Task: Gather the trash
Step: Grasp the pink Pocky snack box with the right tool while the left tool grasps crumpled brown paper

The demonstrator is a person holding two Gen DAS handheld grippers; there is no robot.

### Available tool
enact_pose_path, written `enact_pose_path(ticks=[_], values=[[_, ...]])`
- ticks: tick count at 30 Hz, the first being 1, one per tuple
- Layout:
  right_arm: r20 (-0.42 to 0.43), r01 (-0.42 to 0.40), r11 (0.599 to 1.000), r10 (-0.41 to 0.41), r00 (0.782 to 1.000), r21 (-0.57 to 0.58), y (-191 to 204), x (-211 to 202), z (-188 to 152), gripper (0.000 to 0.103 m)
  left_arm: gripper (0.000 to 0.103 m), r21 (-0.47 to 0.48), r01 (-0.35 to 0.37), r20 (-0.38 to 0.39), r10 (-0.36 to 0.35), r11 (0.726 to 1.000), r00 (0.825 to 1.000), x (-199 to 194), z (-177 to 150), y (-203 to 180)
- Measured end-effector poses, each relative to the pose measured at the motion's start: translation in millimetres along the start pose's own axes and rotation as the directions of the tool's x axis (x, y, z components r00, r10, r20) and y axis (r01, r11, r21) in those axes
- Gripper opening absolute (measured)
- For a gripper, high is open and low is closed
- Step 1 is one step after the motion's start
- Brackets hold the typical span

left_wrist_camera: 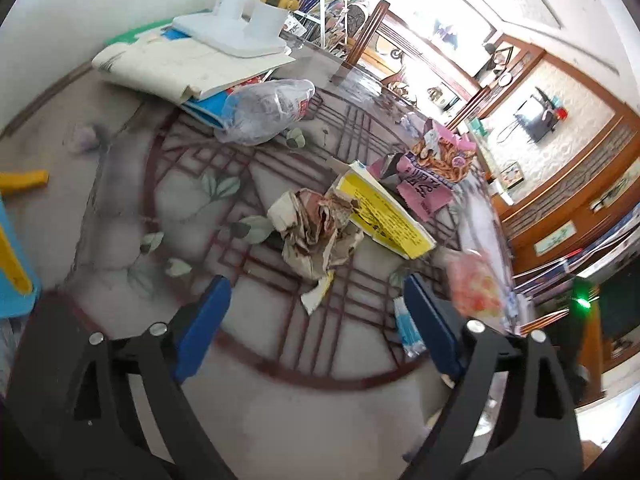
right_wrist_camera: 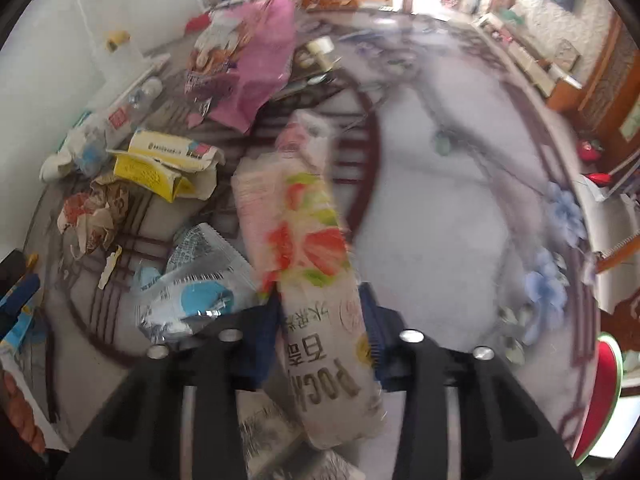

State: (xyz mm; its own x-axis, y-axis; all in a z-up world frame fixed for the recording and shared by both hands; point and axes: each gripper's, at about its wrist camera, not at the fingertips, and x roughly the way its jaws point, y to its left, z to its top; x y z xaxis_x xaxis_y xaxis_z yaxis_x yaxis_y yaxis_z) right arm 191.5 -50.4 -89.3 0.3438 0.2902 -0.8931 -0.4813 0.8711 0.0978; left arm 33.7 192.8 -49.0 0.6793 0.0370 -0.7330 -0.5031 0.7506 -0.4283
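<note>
My right gripper (right_wrist_camera: 320, 332) pinches the long strawberry snack wrapper (right_wrist_camera: 316, 264), my left gripper (left_wrist_camera: 316, 312) is spread wide, and beside the yellow box (left_wrist_camera: 384, 208) crumpled brown paper (left_wrist_camera: 316, 232) still waits.

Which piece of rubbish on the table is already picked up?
The strawberry-printed wrapper: the right tool pinches it, while the other litter lies loose on the table.
</note>
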Motion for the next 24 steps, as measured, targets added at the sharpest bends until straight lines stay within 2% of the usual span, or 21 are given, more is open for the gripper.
enact_pose_path(ticks=[5,9,11,14,16,17,19,21,24], values=[[0.092,-0.086,0.996,0.087,0.992,-0.016,-18,-49,-38,0.029,0.087,-0.021,-0.053,0.005,0.053,0.998,0.999,26,10,4],[0.180,-0.117,0.992,0.124,0.976,-0.050,-37,-97,-74,0.029,0.087,-0.044,-0.042,-0.016,0.042,0.998,0.999,42,14,7],[0.214,-0.134,0.990,0.141,0.967,-0.046,-48,-115,-87,0.029,0.087,-0.026,-0.041,-0.017,0.041,0.999,0.999,50,17,4],[0.264,-0.106,0.993,0.118,0.957,-0.060,-61,-138,-106,0.029,0.085,0.019,-0.077,-0.025,0.077,0.997,0.997,62,20,-2],[0.289,-0.088,0.995,0.098,0.952,-0.047,-70,-143,-117,0.029,0.070,0.010,-0.060,-0.055,0.061,0.998,0.997,68,18,-1],[0.286,-0.105,0.994,0.105,0.952,-0.016,-76,-142,-117,0.029,0.067,0.000,-0.045,-0.066,0.044,0.999,0.997,69,17,-1],[0.316,-0.164,0.985,0.138,0.939,0.056,-88,-145,-116,0.028,0.050,-0.008,-0.026,-0.074,0.025,1.000,0.997,68,15,-1],[0.338,-0.134,0.989,0.104,0.936,0.069,-91,-146,-113,0.022,0.037,0.009,-0.030,-0.056,0.031,0.999,0.998,62,14,-5],[0.352,-0.093,0.994,0.066,0.934,0.058,-92,-150,-115,0.022,0.028,0.040,-0.040,-0.032,0.041,0.998,0.999,51,9,-14]])
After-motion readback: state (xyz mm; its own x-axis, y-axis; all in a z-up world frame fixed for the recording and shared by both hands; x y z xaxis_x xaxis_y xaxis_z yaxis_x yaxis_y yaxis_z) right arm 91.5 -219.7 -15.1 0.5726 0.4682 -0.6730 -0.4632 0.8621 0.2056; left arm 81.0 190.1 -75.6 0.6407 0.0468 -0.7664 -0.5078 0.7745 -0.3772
